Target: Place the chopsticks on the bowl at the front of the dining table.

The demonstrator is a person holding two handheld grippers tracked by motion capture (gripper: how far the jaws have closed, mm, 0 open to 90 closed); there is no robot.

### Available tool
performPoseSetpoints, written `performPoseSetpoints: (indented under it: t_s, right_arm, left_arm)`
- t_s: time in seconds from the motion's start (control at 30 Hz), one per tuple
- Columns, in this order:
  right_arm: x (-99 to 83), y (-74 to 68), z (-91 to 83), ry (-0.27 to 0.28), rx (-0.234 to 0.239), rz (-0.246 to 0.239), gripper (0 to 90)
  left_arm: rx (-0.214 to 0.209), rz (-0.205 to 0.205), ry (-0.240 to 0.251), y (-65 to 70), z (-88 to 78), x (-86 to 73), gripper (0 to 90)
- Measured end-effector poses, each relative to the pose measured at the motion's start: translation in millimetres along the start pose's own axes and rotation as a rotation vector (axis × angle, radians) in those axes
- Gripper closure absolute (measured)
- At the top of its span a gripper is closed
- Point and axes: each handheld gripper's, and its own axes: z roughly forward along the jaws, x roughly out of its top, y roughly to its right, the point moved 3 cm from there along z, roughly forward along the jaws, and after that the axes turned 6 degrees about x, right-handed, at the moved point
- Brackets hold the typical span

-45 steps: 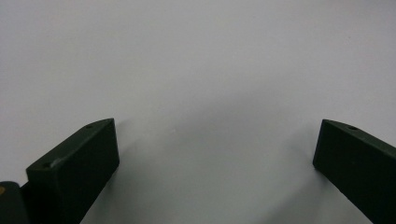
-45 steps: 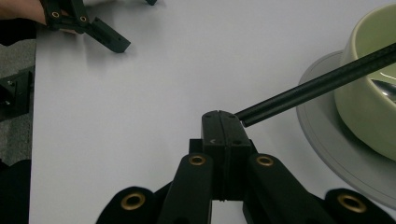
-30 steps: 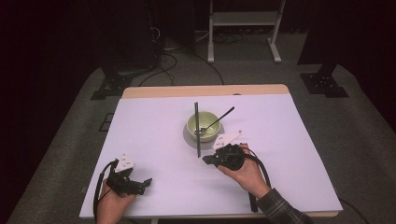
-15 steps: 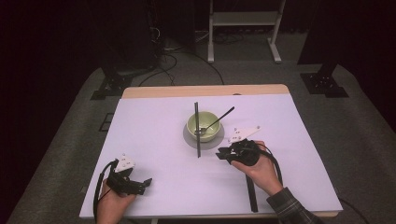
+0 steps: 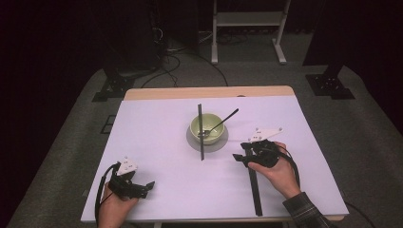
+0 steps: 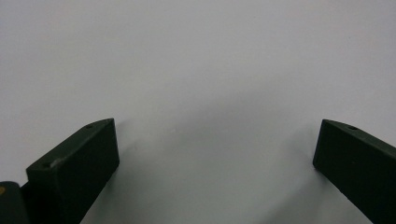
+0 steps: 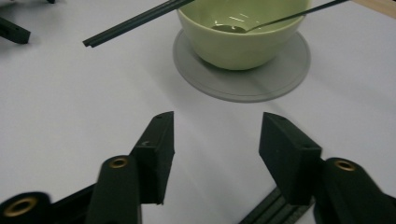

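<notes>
A pale green bowl stands on a grey saucer at the table's middle, with a dark spoon resting in it. Black chopsticks lie across the bowl's left rim, their near end sticking out toward me. My right gripper sits on the table to the right of that end, apart from it. Its jaws have just been opening and nothing is between them. The right gripper view has the bowl, saucer and chopsticks ahead of my right gripper. My left gripper rests open at the front left, and in its own view my left gripper stands over bare table.
A long black bar lies on the table under the right hand, running toward the front edge. The white table has a wooden strip along its far edge. Beyond it are stand legs and cables on a dark floor.
The right gripper has drawn back to the right, away from the chopsticks' near end, and its jaws have parted. The chopsticks stay on the bowl. The left hand has not moved.
</notes>
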Motion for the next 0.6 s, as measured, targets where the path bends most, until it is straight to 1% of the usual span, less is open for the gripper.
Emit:
performPoseSetpoints:
  t_s: [0.1,0.33,0.47,0.6]
  right_arm:
    - [-1.9,3.0,-4.5,0.015,-0.010,0.006,31.9]
    - [-8.6,9.3,-13.9,0.038,-0.025,0.032,19.6]
    - [-12.7,11.1,-18.4,0.041,-0.026,0.046,18.3]
    - [-15.8,12.3,-21.7,0.040,-0.029,0.046,18.2]
  left_arm:
    - [0.001,0.000,0.001,0.0,0.0,0.0,0.0]
    - [0.001,0.003,0.001,-0.1,0.0,0.0,0.0]
    - [0.001,0.001,0.003,0.1,0.1,0.0,0.0]
    - [0.001,-0.002,0.003,0.3,0.1,0.0,0.0]
